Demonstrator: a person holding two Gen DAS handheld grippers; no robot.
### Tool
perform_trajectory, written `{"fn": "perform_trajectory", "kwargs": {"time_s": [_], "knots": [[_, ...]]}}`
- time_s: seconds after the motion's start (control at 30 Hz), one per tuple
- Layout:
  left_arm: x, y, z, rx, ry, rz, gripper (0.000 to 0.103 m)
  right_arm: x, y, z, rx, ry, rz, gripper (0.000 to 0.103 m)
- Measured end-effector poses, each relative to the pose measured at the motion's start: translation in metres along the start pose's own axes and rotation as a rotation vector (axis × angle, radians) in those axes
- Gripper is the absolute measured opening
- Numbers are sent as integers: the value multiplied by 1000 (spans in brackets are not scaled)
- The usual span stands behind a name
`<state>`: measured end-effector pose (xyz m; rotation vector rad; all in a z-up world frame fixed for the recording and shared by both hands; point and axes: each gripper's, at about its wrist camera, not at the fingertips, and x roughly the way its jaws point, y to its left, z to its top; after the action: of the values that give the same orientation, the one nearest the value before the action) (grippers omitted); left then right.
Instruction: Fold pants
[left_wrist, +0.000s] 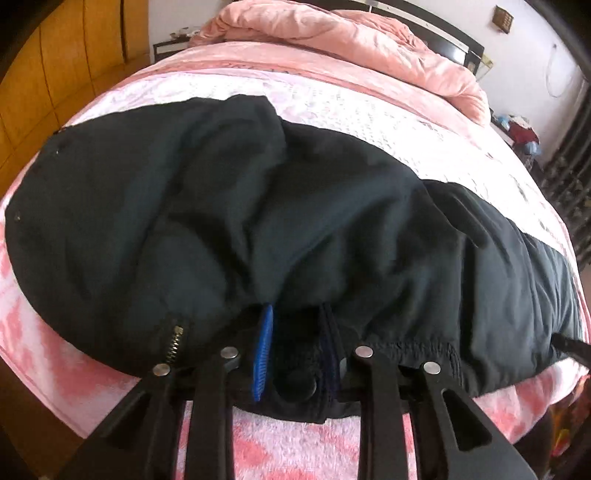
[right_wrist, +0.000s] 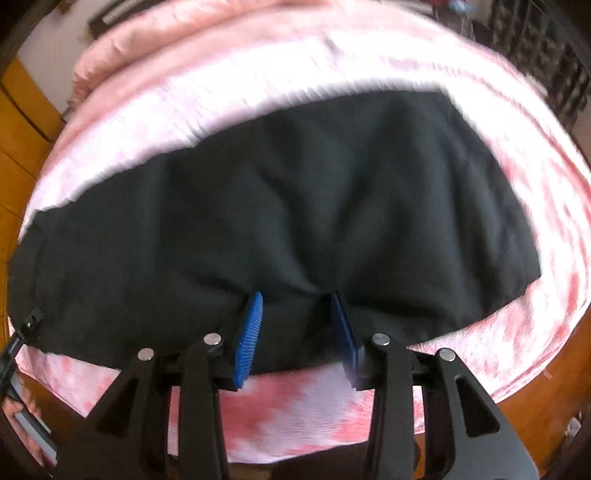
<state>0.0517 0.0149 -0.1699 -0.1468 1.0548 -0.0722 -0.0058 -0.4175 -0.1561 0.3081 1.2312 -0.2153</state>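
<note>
The black padded pants (left_wrist: 280, 206) lie across the pink patterned bed cover (left_wrist: 332, 103), along its near edge. The left gripper (left_wrist: 295, 350) has its jaws apart with the waistband cloth between them. The right gripper (right_wrist: 295, 332) also stands open around the near hem. Probably both take the same edge, so the fold lifts evenly.
</note>
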Motion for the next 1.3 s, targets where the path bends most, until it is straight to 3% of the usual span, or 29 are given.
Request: {"fn": "perform_trajectory", "kwargs": {"time_s": [0.13,0.2,0.27,0.37,0.53,0.67,1.07,1.1,1.3], "knots": [[-22,-11,6,-11,-24,12,28,-10,-14,-3,27,-30,86,38],[-35,-27,9,27,-72,19,58,-30,-31,-5,83,-80,141,39],[-52,-54,7,115,-126,37,68,-47,-52,-9,141,-111,155,42],[-62,-94,3,221,-144,-2,77,-62,-90,-19,244,-121,156,45],[-52,-139,-7,256,-76,-109,79,-61,-146,-42,376,-90,125,49],[-37,-157,-14,237,-29,-137,80,-48,-169,-52,460,-74,223,53],[4,-142,-16,90,83,-154,80,-22,-187,-22,555,-68,328,54],[4,-142,-16,86,84,-157,80,-23,-187,-20,553,-76,336,54],[5,-142,-17,95,87,-152,80,-33,-187,-18,519,-138,359,22]]}}
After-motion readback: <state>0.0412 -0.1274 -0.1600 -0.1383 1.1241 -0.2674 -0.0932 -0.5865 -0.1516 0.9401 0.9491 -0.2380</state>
